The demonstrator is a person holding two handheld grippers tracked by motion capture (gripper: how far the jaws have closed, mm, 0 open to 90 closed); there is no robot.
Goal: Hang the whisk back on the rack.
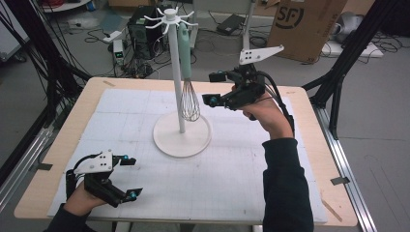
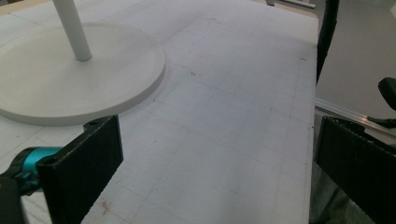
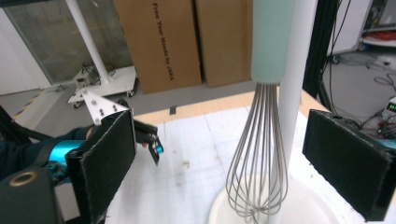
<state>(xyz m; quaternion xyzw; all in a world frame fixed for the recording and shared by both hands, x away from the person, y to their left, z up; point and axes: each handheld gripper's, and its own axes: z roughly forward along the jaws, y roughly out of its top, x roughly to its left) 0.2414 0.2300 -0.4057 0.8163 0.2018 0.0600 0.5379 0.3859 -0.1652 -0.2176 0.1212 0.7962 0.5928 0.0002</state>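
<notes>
Whisk (image 1: pixel 188 92): mint handle, wire head, hanging upright from a hook of the white stand (image 1: pixel 180 77), head just above the stand's base. Long axis vertical. Right gripper (image 1: pixel 211 88), jaws apart and empty, just beside it, level with the wires. Left gripper (image 1: pixel 130 176), jaws apart, well apart on the tabletop (image 1: pixel 241 164).

A brown cardboard box (image 1: pixel 304 26) on the floor beyond the table is showing a dark round "SF" logo on its side. In the right gripper view, another cardboard box (image 3: pixel 159 42) is carrying vertical print, seemingly "Free Your Hands by JAKA".
</notes>
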